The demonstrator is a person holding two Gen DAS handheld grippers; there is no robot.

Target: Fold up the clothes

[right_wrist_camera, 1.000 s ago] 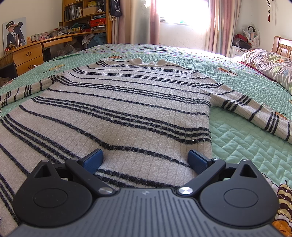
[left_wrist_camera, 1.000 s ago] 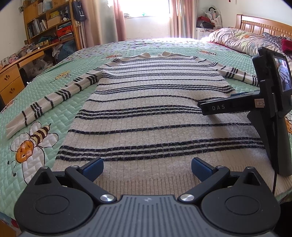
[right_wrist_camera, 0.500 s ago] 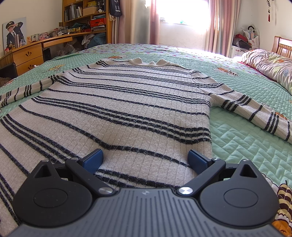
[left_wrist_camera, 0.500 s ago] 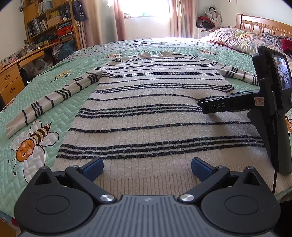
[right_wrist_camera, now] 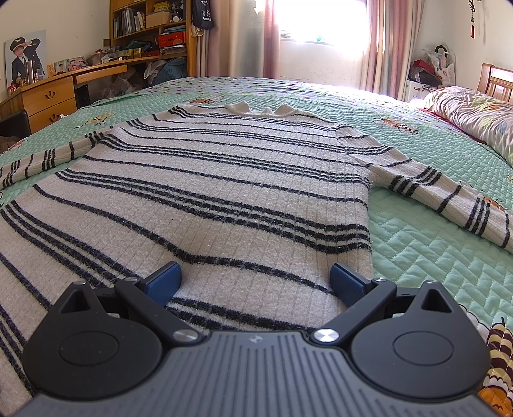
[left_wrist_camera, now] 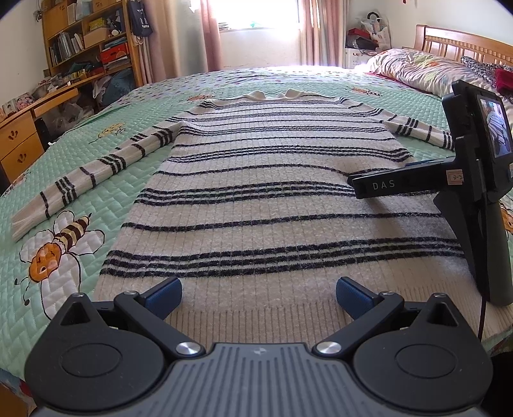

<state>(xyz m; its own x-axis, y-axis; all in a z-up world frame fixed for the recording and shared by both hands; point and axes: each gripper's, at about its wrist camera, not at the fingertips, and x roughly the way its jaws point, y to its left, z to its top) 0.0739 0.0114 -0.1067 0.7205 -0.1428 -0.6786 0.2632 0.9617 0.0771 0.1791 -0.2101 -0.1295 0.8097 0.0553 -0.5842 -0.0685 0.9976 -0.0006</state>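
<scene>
Two grippers, the left gripper (left_wrist_camera: 259, 293) and right gripper (right_wrist_camera: 255, 282), hover with fingers spread wide, holding nothing. Below lies a flat, ribbed-knit striped sweater (left_wrist_camera: 272, 179) on a quilted green bedspread (left_wrist_camera: 105, 154).

In the left wrist view the right tongs (left_wrist_camera: 378, 187) cover the sweater's (left_wrist_camera: 256, 205) right side seam, and their handle hides part of the hem corner. The right sleeve (left_wrist_camera: 416, 130) runs behind that device, so its cuff cannot be seen. The small screen (left_wrist_camera: 495, 130) on it is too blurred to read. In the right wrist view the sweater's left side leaves the frame, both sleeves are cut by the edges, and the near hem lies hidden under the tongs' body. Book titles on the shelf (right_wrist_camera: 144, 22) are too small to tell.
</scene>
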